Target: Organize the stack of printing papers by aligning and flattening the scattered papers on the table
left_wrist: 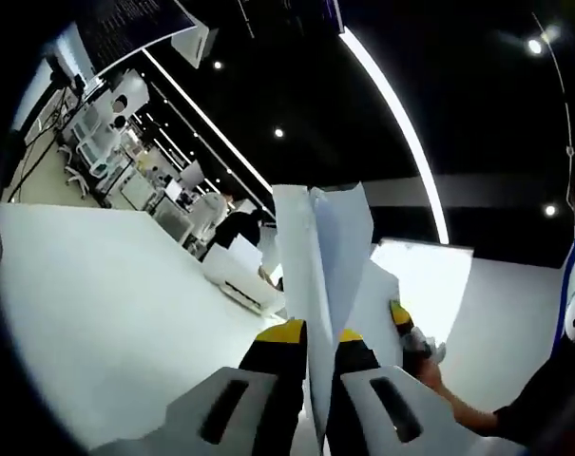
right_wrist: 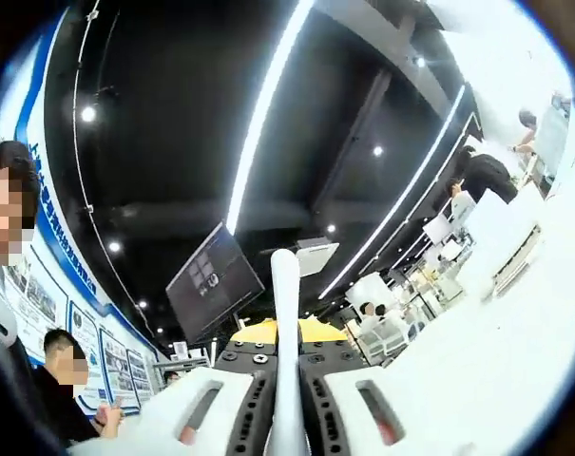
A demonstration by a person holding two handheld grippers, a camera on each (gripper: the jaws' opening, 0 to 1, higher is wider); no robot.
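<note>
We see two grippers, left [left_wrist: 313, 334] and right [right_wrist: 287, 353], each clamped on the one sheaf of papers [left_wrist: 325, 256] lifted above the white table [left_wrist: 116, 304].

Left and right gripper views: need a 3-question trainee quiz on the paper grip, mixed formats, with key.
1. True or false: the left gripper, with yellow-tipped black jaws, is shut on the stack of white printing paper sheets.
2. Multiple choice: in the right gripper view, the right gripper meets the white paper stack how?
A. flat face toward the camera
B. edge-on, standing up between the jaws
C. lying loose beside the jaws
3. Fill in: in the left gripper view, the sheets' top edges look ____ (aligned / uneven).

Key
1. True.
2. B.
3. Uneven; the sheets fan apart above the jaws.
</note>
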